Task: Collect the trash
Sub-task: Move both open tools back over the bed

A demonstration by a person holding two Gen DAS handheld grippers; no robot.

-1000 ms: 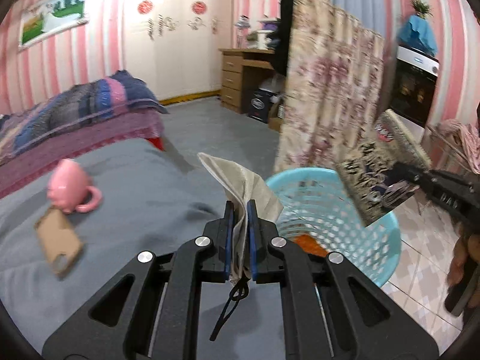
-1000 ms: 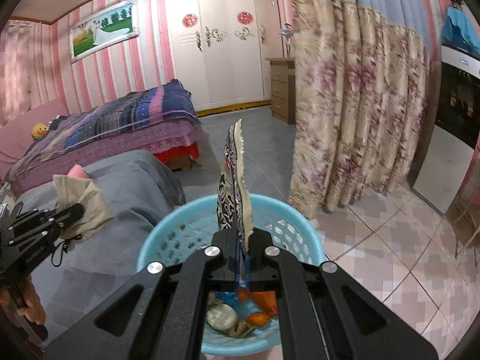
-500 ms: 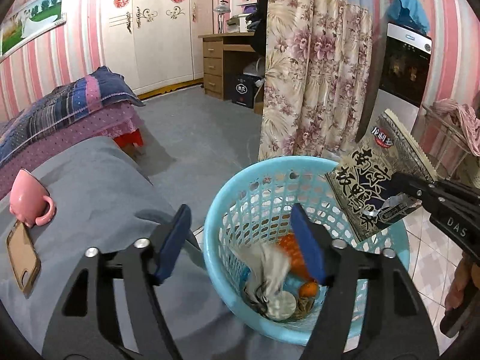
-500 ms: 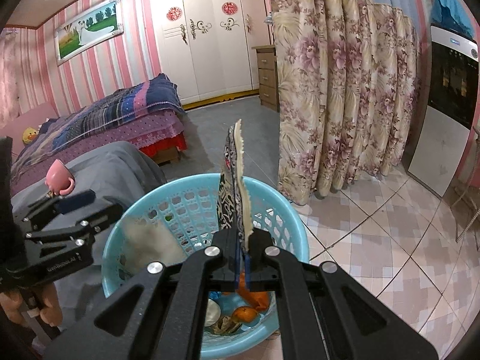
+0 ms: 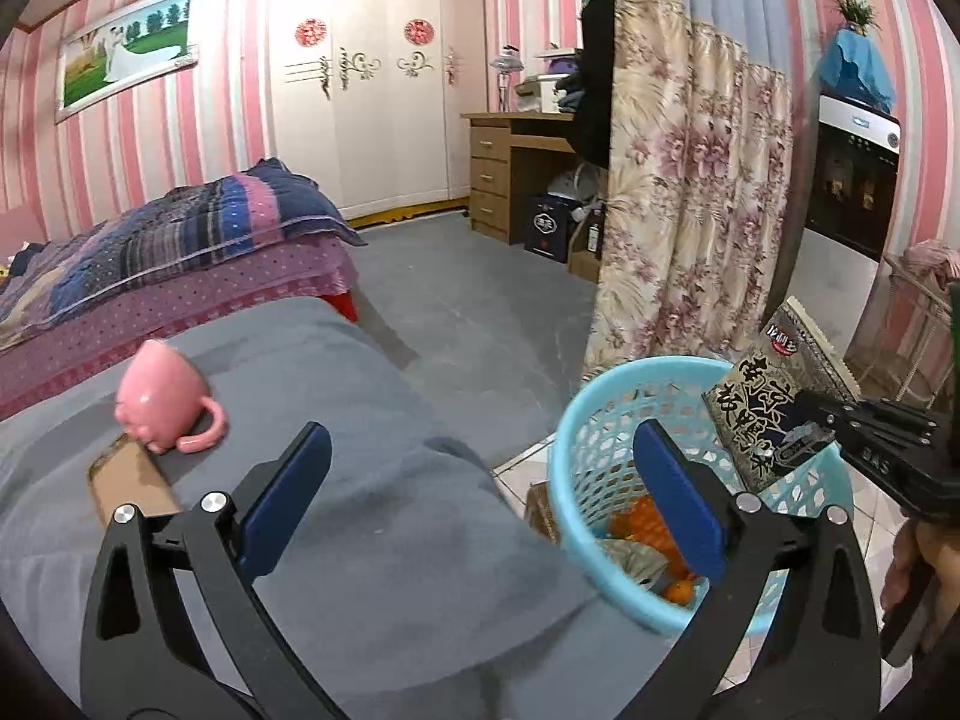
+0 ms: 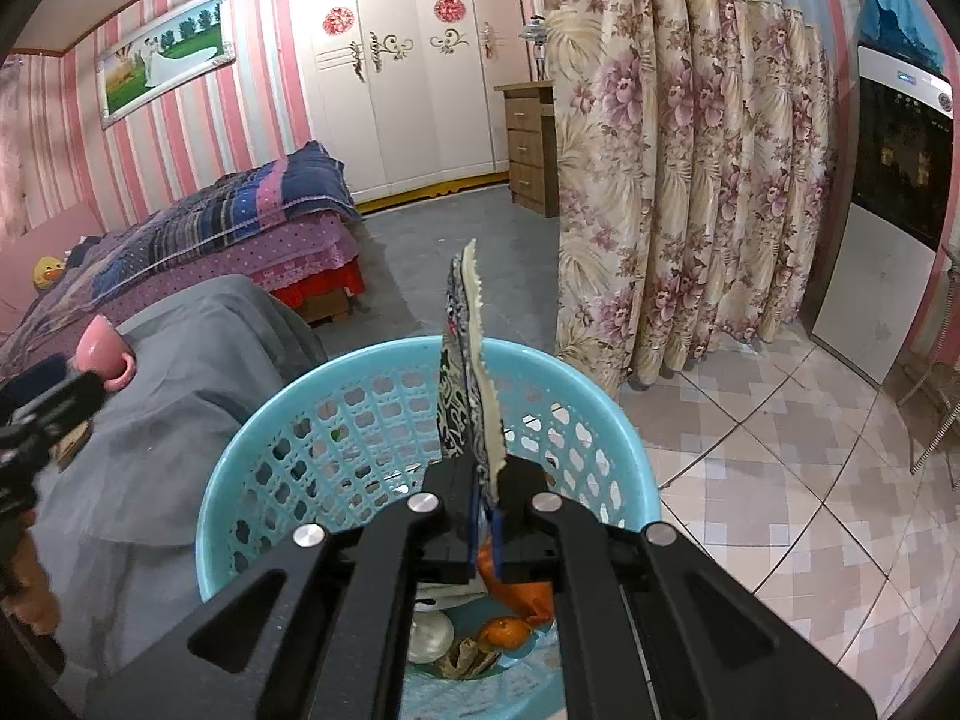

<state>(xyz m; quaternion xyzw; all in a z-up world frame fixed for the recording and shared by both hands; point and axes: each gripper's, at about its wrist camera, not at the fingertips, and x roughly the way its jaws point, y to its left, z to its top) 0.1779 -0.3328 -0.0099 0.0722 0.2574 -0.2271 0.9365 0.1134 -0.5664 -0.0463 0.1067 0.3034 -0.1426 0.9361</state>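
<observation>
A light blue plastic basket (image 5: 576,450) (image 6: 288,426) stands on the floor beside the grey-covered bed and holds orange peel and other trash, with the crumpled tissue (image 5: 630,558) in it. My left gripper (image 5: 480,486) is open and empty, above the bed edge next to the basket. My right gripper (image 6: 486,480) is shut on a black-and-white snack packet (image 6: 462,372) (image 5: 762,414), held upright over the basket.
A pink mug (image 5: 162,402) lies on the grey bed cover (image 5: 360,510) beside a brown phone case (image 5: 126,486). A floral curtain (image 6: 678,180) hangs behind the basket. A tiled floor (image 6: 780,450) lies to the right, a wooden dresser (image 5: 510,174) farther back.
My left gripper opened and dropped the tissue into the basket, then swung back left toward the bed. My right gripper still holds the packet over the basket.
</observation>
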